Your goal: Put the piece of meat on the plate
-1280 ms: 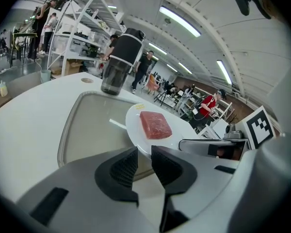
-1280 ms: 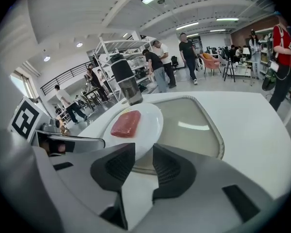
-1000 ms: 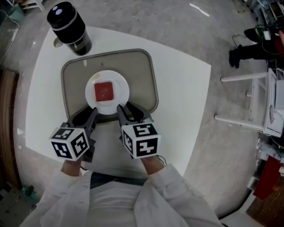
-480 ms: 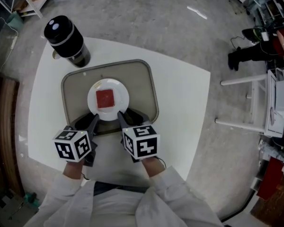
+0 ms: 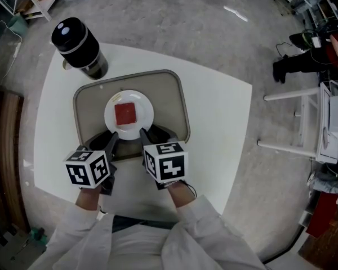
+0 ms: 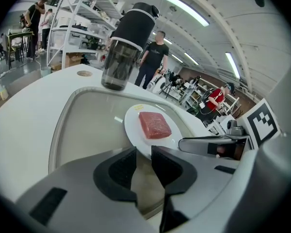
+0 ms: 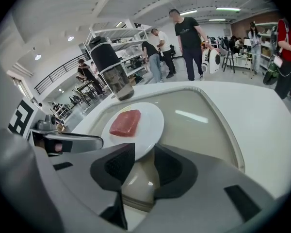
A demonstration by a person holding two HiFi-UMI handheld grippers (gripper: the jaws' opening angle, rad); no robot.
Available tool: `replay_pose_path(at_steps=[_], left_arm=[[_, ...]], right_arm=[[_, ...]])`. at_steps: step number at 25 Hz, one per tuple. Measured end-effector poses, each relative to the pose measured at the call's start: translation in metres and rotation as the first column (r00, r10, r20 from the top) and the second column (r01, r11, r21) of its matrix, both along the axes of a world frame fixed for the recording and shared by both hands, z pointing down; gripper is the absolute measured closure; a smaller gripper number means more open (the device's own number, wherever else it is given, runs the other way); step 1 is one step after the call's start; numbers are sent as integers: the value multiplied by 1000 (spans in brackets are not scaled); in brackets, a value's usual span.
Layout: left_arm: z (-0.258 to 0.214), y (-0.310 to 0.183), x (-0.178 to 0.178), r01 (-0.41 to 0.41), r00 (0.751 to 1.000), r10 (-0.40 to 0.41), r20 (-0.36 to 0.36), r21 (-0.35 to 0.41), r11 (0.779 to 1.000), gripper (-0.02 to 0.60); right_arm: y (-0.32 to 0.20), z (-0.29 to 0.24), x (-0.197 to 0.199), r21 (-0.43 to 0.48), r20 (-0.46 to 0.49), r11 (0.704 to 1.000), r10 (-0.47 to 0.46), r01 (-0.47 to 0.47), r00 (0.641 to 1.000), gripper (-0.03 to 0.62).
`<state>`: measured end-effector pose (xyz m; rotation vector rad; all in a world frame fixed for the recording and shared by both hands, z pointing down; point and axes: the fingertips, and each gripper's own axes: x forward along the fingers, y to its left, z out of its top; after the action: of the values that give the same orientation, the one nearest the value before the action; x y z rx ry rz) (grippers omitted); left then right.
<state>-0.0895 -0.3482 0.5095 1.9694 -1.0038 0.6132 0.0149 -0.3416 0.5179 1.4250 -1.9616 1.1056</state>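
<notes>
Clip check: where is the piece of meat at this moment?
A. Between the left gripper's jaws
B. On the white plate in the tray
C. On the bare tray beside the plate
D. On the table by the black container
B: the piece of meat lies on the white plate, which sits in the tray, and the left gripper has open jaws with nothing between them.

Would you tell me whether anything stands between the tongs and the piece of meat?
Nothing visible does. The piece of meat lies uncovered on the plate; only bare tray and plate rim lie ahead of the left tongs and right tongs.
</notes>
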Motion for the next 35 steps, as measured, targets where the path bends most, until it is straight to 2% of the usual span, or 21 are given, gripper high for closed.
replay_pose_path(at_steps=[5,16,21,25,30,35], left_arm=[[2,1,-1,11,1000,-11,12,11,1000,494],[1,0,-5,43,999,-43,-12,24,999,492],[-3,1,-13,93,996,-93,-4,45,995,492],[-17,9,-14,115,993,-114,-16,82,990,494],[-44,24,-10,118,993,-113,-40,171,978,494],[-73,59,3,133,987,-108,-118,228,965,497]], right_arm=[[1,2,-2,8,-37,1000,-18,19,999,470],[0,-3,-1,42,-33,999,4,-2,999,470],[3,-12,-1,71,-11,997,23,-22,1000,470],[11,-23,1,107,7,994,14,-14,1000,471],[26,-47,1,187,24,982,-26,22,999,477],[54,-75,6,268,62,962,-65,46,996,545]])
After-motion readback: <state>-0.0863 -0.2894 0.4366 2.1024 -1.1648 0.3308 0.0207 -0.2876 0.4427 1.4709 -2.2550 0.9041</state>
